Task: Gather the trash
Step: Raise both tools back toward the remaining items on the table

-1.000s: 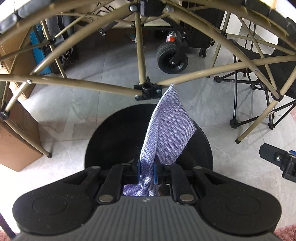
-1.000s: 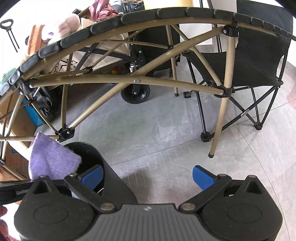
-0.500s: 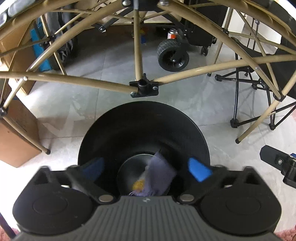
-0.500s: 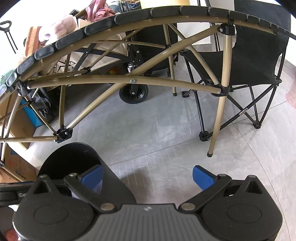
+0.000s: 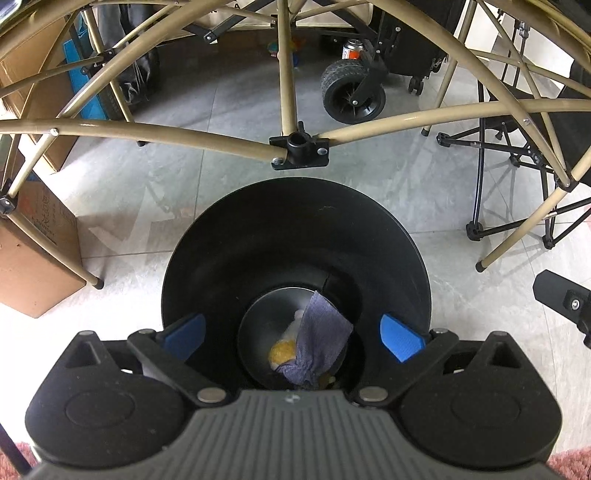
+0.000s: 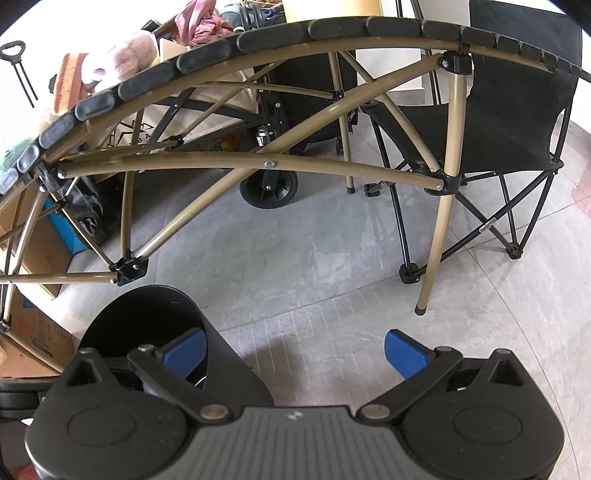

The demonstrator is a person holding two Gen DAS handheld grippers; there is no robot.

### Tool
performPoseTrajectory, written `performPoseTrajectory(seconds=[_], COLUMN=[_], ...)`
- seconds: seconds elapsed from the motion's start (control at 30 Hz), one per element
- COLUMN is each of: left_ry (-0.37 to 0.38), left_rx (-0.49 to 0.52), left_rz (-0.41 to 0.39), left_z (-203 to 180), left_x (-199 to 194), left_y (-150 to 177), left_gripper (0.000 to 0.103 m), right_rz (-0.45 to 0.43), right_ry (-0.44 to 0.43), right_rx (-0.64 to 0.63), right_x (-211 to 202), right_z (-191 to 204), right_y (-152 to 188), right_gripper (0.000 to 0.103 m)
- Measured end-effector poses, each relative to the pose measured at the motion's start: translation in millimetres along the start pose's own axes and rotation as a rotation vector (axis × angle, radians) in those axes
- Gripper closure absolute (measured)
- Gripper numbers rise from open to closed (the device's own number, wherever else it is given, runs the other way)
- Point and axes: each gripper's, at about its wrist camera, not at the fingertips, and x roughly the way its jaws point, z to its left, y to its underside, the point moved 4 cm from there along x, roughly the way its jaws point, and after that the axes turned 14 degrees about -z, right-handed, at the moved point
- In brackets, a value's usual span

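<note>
Your left tongs [image 5: 291,334] are spread wide, jaws having just been opening, nothing between the 2 blue pads [image 5: 400,338]. They hang right over the mouth of the black trash bin [image 5: 295,221], pointing steeply down into it.

The purple cloth [image 5: 319,341] is in the bin — lying at the bottom, crumpled, one corner sticking up against the inner wall. Just beside it, touching on its left, there's a yellow-and-white scrap [image 5: 282,350]; can't tell what that is.

Your right tongs [image 6: 293,349] are also open and empty, 2 blue pads [image 6: 406,354] well apart. Only grey tiled floor [image 6: 295,258] shows between them. From that view the bin sits at lower left, and the left-hand pad overlaps its rim in the picture; contact can't be judged.

Surroundings:
- Bin stands on the floor under the folding bench — tan tube frame [image 5: 147,129] crosses above it, with a black joint connector [image 5: 300,151] just beyond the far rim.
- Black slatted bench edge [image 6: 332,27] arcs across the top of the right view.
- Cardboard box [image 5: 29,266] on the floor left of the bin, near a bench leg.
- Black folding chair [image 6: 517,110] to the right, beyond a bench leg.
- Wagon wheel [image 5: 352,92] further back under the bench.
</note>
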Motion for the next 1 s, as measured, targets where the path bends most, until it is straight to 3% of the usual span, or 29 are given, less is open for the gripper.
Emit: performPoseTrajectory(seconds=[0.3,0.53,0.8,1.0], left_ry=[0.015,0.015,0.053,0.062], left_rx=[0.011,0.018,0.04,0.026], left_rz=[-0.086,-0.231,-0.391,-0.504], left_z=[1.9,5.9,7.5,13.4], left_x=[-25.4,-56.9,-99.4,-130.6], left_y=[-7.0,-19.0,-28.8,-39.7], left_gripper=[0.0,0.0,0.0,0.0], right_rz=[-0.031,-0.09,-0.214,-0.367], right_ry=[-0.017,-0.05,-0.119,-0.165], right_rx=[-0.01,-0.032,-0.061,-0.053], right_x=[-8.9,-25.9,-64.1,-100.2], right_z=[2.9,10.0,26.8,37.1], right_y=[-6.9,-17.6,-35.3,-56.0], right_gripper=[0.0,0.0,0.0,0.0])
